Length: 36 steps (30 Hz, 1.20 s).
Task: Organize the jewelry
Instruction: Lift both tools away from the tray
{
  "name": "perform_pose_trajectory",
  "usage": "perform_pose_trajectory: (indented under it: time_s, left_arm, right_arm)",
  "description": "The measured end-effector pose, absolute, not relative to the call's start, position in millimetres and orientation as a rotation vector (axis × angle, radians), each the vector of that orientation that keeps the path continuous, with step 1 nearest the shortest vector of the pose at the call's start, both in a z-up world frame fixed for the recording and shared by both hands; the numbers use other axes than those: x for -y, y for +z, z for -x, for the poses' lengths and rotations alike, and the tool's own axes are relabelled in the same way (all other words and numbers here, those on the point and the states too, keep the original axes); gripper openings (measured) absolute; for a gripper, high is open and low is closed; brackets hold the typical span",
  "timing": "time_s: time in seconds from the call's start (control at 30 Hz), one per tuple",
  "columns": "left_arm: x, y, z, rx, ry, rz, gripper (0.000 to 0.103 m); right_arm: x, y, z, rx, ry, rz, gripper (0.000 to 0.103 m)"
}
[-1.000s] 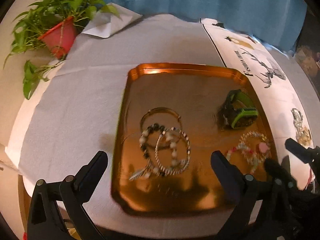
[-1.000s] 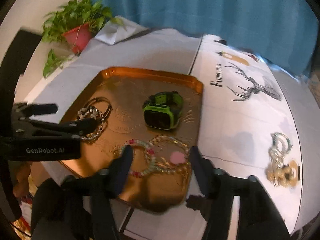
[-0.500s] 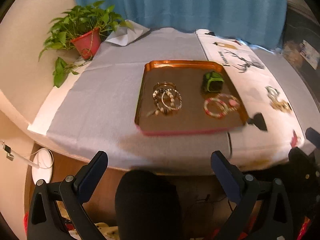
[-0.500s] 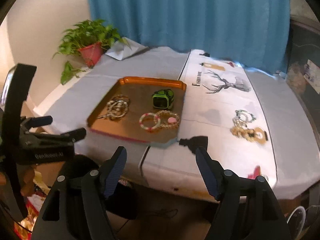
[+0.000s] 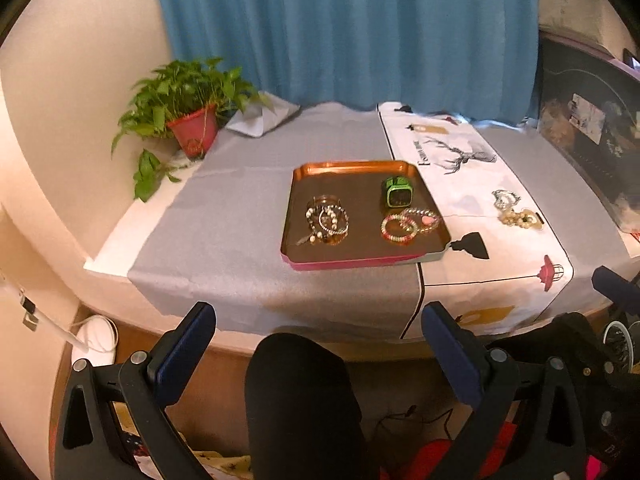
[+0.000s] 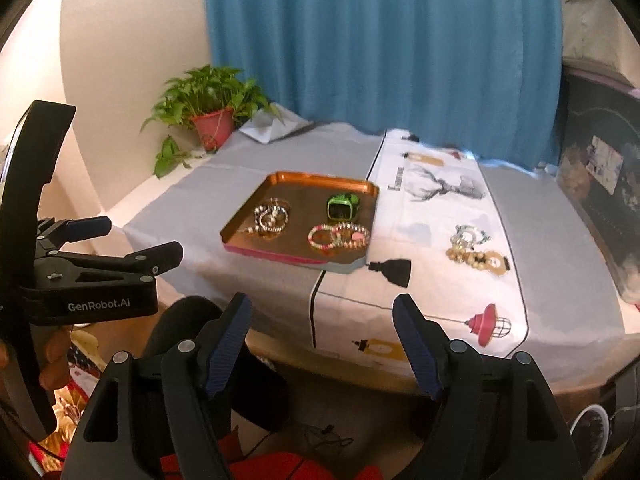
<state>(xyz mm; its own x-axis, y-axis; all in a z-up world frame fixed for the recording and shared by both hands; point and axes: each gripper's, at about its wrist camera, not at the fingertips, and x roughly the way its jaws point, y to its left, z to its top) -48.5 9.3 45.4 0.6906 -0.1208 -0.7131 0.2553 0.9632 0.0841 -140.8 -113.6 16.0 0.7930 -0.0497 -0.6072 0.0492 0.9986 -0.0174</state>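
Both sets of jaws stand apart with nothing between them: the left gripper (image 5: 318, 346) and the right gripper (image 6: 322, 338) hang off the near edge of the table (image 5: 224, 240), well short of the copper tray (image 5: 290, 220). The right gripper's jaws have just been opening, and no item lies between them.

On the tray, a tangle of beaded bracelets (image 5: 326, 220) sits toward its left side, a green smartwatch (image 5: 396, 196) toward its far right corner, and two looped bracelets (image 5: 408, 224), one pink and one gold-toned, toward its near right corner. To the right of the tray, on the white printed table runner (image 5: 500, 248), lies a separate heap of jewelry (image 5: 514, 212), a pale clear piece touching a gold-beaded one; what exactly these pieces are is hard to make out at this size. A grey cloth (image 5: 240, 208) covers the table on the tray's left. Beyond the tray, at the far left corner of the table, a potted plant (image 5: 188, 112) in a red pot stands beside a folded white cloth (image 5: 264, 118), with a blue curtain (image 5: 344, 32) behind.

Between the grippers and the tray, a dark rounded shape (image 5: 300, 400), probably the person's knee, fills the low foreground. In the right wrist view the left gripper's black body crosses the left edge, held in a hand (image 6: 56, 356).
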Motion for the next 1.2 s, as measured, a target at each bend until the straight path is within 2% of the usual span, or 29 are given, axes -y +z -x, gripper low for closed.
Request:
perform_pose_trajectory:
  time_s: [1.2]
  left_arm:
    - [29, 47, 44, -0.794, -0.239, -0.264, 0.102]
  right_arm:
    - [137, 17, 142, -0.638, -0.062, -0.061, 0.073]
